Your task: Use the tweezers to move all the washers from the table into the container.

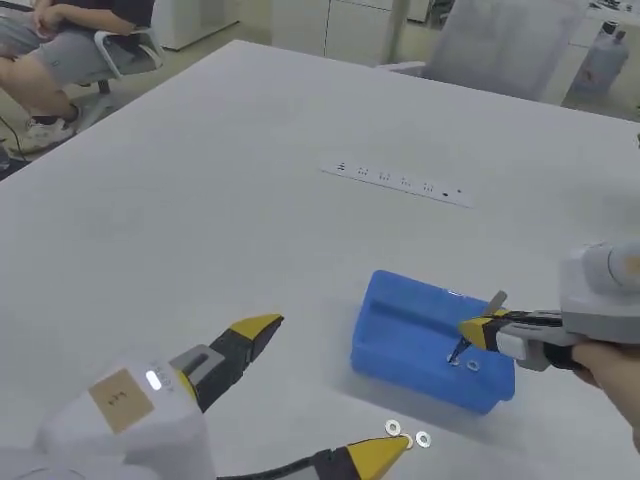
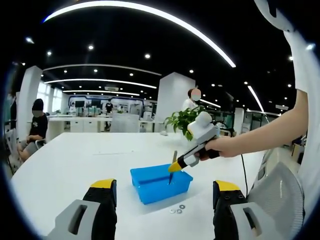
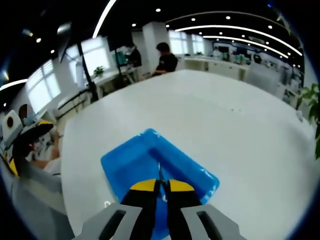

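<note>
The white table [image 1: 200, 200] carries the blue container [image 1: 400, 335], a low open tray that stands near the front edge, toward the right side. The right gripper [image 1: 482, 330] comes in from the right, held by a hand [image 1: 610, 370]. Its jaws are pressed narrow on the tweezers [image 1: 458, 350] — in the right gripper view the two yellow tips stand almost together, with the thin metal between them. The tweezers point down into the container, with their tips low over its floor near the right end, and their grey back end rises above the jaws. One washer [image 1: 472, 366] lies inside the container, just beside the tips; I cannot tell whether the tips themselves hold anything. Two more washers [image 1: 393, 429] lie on the table just in front of the container, close to each other, and in the left gripper view they show as a small group before the blue wall. The left gripper [image 1: 315, 392] is low at the front left, its jaws spread wide and holding nothing — one yellow tip is to the left of the container, and the other is just beside the washers on the table. Farther back a flat socket strip [image 1: 395, 183] is set into the table surface, well apart from the container. Beyond the far left corner of the table a person [image 1: 60, 40] sits on a chair [image 1: 130, 45].
</note>
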